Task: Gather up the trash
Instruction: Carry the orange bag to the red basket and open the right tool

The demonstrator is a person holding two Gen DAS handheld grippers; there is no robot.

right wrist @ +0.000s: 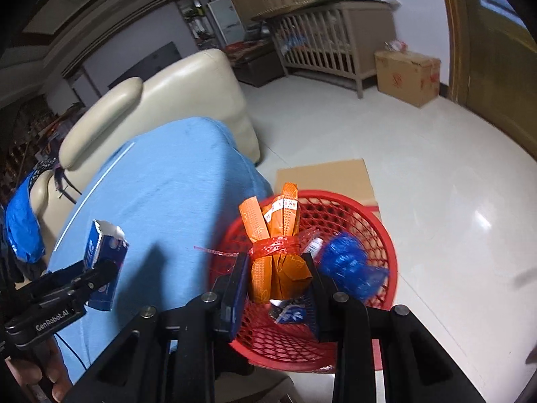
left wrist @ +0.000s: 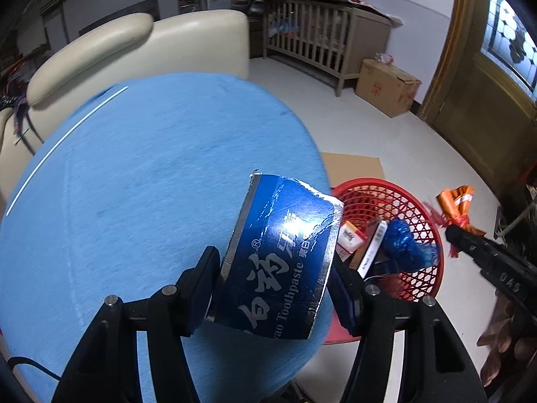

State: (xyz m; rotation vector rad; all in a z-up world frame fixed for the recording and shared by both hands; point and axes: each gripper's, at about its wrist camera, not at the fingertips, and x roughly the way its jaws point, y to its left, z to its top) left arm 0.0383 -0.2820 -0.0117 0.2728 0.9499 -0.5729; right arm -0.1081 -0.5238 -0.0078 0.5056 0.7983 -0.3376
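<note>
The right gripper (right wrist: 277, 285) is clamped on a bundle of orange packets (right wrist: 277, 245) tied round the middle with red netting, and holds it directly above the red mesh basket (right wrist: 379, 235) on the floor. The left gripper (left wrist: 273, 285) grips a torn blue toothpaste box (left wrist: 285, 252) by its sides; in the left wrist view the box hangs over the edge of the blue-covered table (left wrist: 151, 168), with the basket just beyond and below it. From the right wrist view the same box (right wrist: 104, 262) sits further back over the table, well apart from the basket. Inside the basket lie a crumpled blue plastic wad (right wrist: 349, 262), a small red-and-white carton (left wrist: 350, 236) and a few flat packets I cannot tell apart, so some trash is already collected. By my reading the task is well along: two items are in hand, one in each gripper, the orange bundle ready to drop and the toothpaste box needing a short carry over the rim first. The tabletop shows only a thin white stick (left wrist: 63, 147) along its far side, which may be the last piece to gather, though part of the table is hidden behind the grippers. Counted: two grippers, one basket, one toothpaste box, one orange bundle, one blue wad, one white stick. A flat sheet of cardboard (right wrist: 322, 174) lies on the floor under the basket's far side.
</note>
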